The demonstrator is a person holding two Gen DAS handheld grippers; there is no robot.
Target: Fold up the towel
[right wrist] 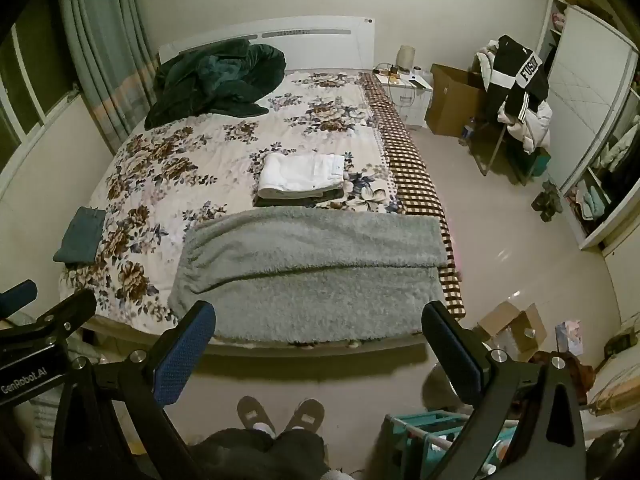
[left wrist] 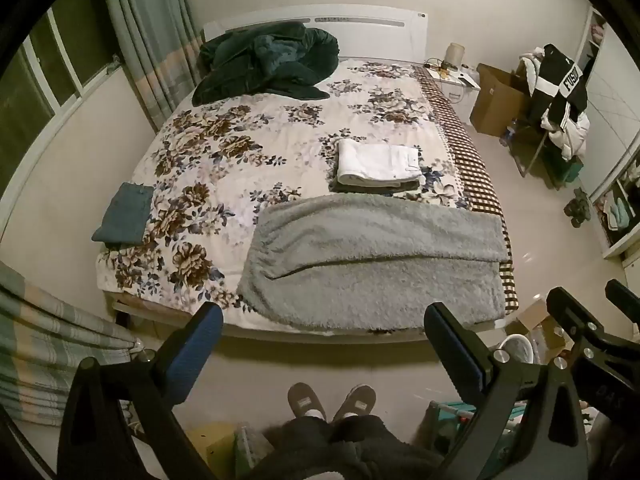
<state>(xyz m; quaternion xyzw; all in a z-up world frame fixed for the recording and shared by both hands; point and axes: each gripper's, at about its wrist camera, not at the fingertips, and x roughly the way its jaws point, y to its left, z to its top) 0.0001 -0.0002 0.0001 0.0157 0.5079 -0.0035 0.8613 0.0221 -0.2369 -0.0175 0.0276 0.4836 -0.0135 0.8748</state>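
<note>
A: Where is the towel [left wrist: 372,256] lying?

B: The grey fluffy towel is lying in the lower middle of both views, on the near end of the bed [left wrist: 224,160]. It is lying folded over once, with the top layer covering the far part and the bottom layer sticking out toward you.

A: What are my claws doing?

B: You are holding your left claw [left wrist: 324,336] spread wide, gripping nothing. Its blue pads [left wrist: 196,344] are sitting at the bottom of the left view, on this side of the bed edge, apart from the towel. You are holding your right claw [right wrist: 320,336] spread wide too, with nothing in it. It is hanging over the floor at the bottom of the right view.

A: What else is sitting on the bed?

B: A white folded cloth [left wrist: 378,162] is resting on a dark folded one, just past the towel, in the middle of the frame. A small blue folded cloth [left wrist: 124,214] is lying at the left edge of the bed. A dark green blanket [left wrist: 264,60] is lying bunched up at the top, by the headboard.

A: And down low?

B: Your two slippers [left wrist: 332,400] are showing at the bottom middle, standing on the floor.
</note>
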